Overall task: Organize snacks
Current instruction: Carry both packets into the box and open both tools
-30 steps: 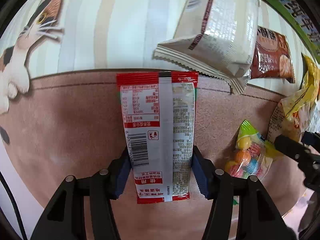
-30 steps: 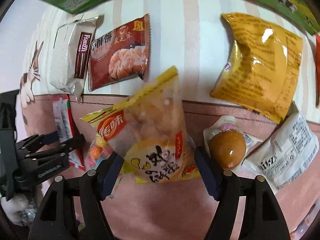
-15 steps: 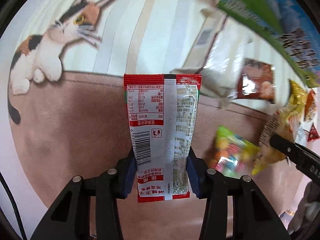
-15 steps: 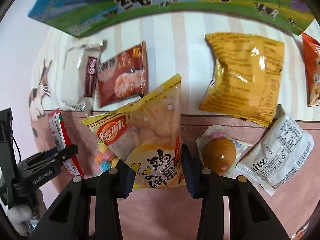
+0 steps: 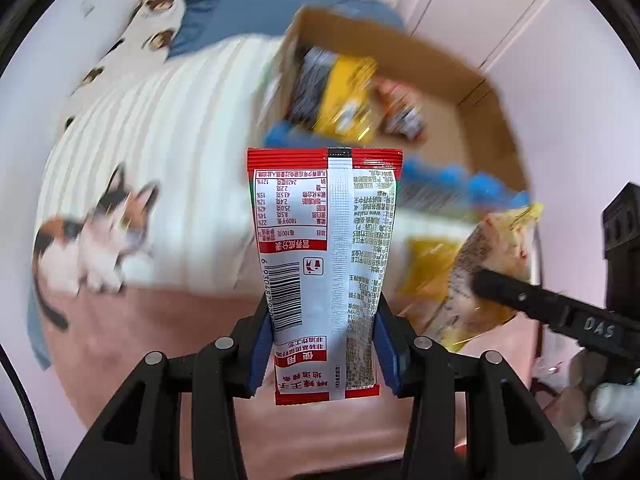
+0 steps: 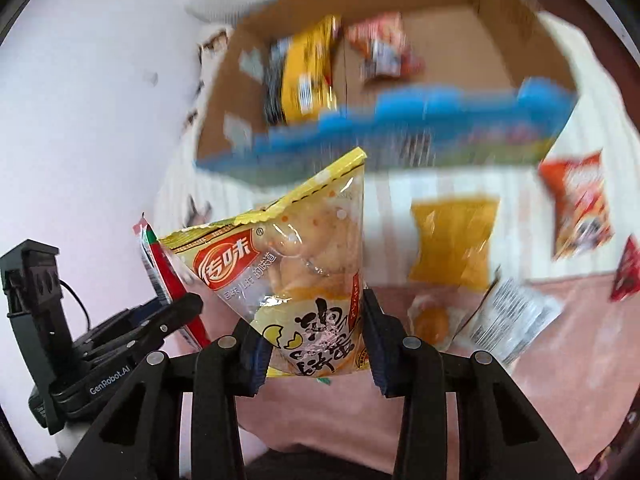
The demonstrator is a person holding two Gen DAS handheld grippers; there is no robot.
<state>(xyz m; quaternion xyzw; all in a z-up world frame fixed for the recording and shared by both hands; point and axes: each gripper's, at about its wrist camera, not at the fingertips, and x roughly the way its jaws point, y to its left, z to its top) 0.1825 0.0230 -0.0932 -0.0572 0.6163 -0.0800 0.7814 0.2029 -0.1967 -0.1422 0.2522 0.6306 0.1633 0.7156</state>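
My left gripper (image 5: pixel 324 344) is shut on a red and white snack packet (image 5: pixel 324 256), held upright above the pink mat. My right gripper (image 6: pixel 316 344) is shut on a yellow egg-biscuit bag (image 6: pixel 296 280), also lifted. Ahead stands an open cardboard box (image 5: pixel 472 128) with a blue printed front; it also shows in the right wrist view (image 6: pixel 432 68). Inside it lie a yellow packet (image 6: pixel 308 72) and a red packet (image 6: pixel 384 48). The left gripper with its packet shows at the left of the right wrist view (image 6: pixel 132 332); the right gripper shows at the right of the left wrist view (image 5: pixel 552 312).
Loose snacks lie on the striped cloth and pink mat: a yellow bag (image 6: pixel 452 248), an orange-red bag (image 6: pixel 580 208), a braised egg pack (image 6: pixel 430 320), a white packet (image 6: pixel 512 320). A cat print (image 5: pixel 92 240) marks the cloth at the left.
Both grippers have lifted their snacks and tilted up towards the cardboard box, whose inside has come into view. The snacks left on the cloth have dropped lower in view.
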